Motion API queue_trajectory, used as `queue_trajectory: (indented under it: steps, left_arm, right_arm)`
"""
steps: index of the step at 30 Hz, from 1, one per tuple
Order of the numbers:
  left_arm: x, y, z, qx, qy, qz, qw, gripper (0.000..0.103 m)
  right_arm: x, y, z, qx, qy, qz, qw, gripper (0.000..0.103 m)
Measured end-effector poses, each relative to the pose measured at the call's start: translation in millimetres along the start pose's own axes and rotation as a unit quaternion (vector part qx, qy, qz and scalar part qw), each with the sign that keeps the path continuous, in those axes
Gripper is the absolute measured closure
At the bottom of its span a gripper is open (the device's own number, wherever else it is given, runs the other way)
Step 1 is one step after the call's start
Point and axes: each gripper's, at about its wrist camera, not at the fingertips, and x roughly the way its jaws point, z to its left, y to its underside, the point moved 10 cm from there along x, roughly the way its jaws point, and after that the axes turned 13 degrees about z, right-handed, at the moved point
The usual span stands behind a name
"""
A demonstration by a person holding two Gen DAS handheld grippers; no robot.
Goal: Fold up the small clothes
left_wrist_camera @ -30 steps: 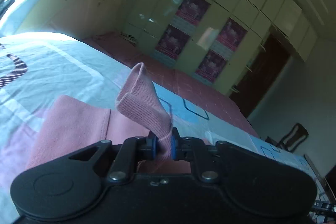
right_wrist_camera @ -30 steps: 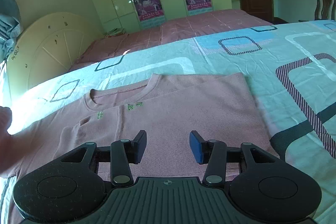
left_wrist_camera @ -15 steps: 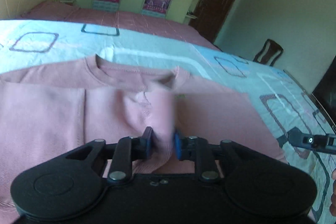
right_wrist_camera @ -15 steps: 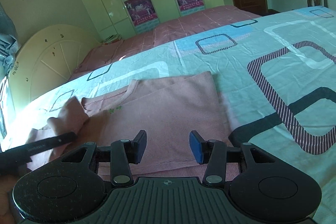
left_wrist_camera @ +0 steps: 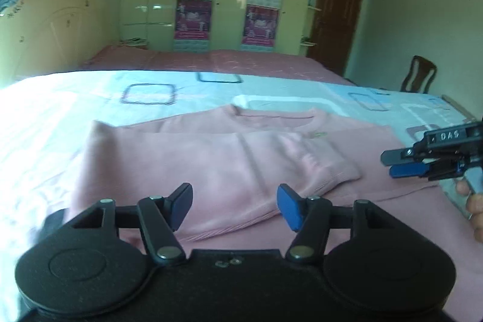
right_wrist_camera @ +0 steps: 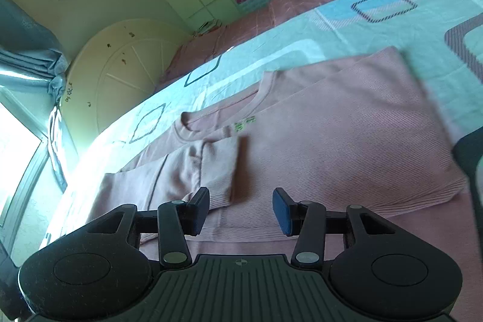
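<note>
while both grippers' fingers gape, pink shirt lies just ahead.

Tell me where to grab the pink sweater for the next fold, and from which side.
Probably the pink sweater at its bottom hem, nearest both open grippers. It lies flat on the bedsheet, both sleeves already folded in, so the left gripper and right gripper could come in low from the near edge, pinching one hem corner each.

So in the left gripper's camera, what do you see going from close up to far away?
left gripper → folded sleeve of the pink sweater → its collar → patterned bedsheet → pink bed cover → wardrobe posters
</note>
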Motion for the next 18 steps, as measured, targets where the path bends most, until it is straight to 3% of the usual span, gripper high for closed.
queue_trajectory:
  steps: [3,7,10,11,13,18]
  left_arm:
    - [-3,21,44,-0.035,-0.032,0.028,0.9985,0.049]
    - [10,26,83,-0.066,-0.039,0.041,0.9962,0.055]
    - [26,23,98,-0.085,-0.03,0.047,0.9948,0.065]
    - [28,20,100,-0.087,-0.028,0.045,0.9948,0.074]
    - [30,17,107,-0.091,-0.035,0.047,0.9941,0.09]
    - [31,17,107,-0.072,-0.032,0.057,0.9953,0.093]
  right_arm:
    - [23,1,7,0.009,-0.008,0.02,1.0,0.057]
    - [43,-3,10,0.027,-0.013,0.034,0.999,0.057]
    - [51,-8,14,0.026,-0.005,0.034,0.999,0.057]
    - [53,-10,17,0.019,0.002,0.033,0.999,0.057]
    - [57,-13,24,-0.01,0.024,0.036,0.999,0.092]
    - [33,-38,63,-0.111,0.052,-0.009,0.992,0.096]
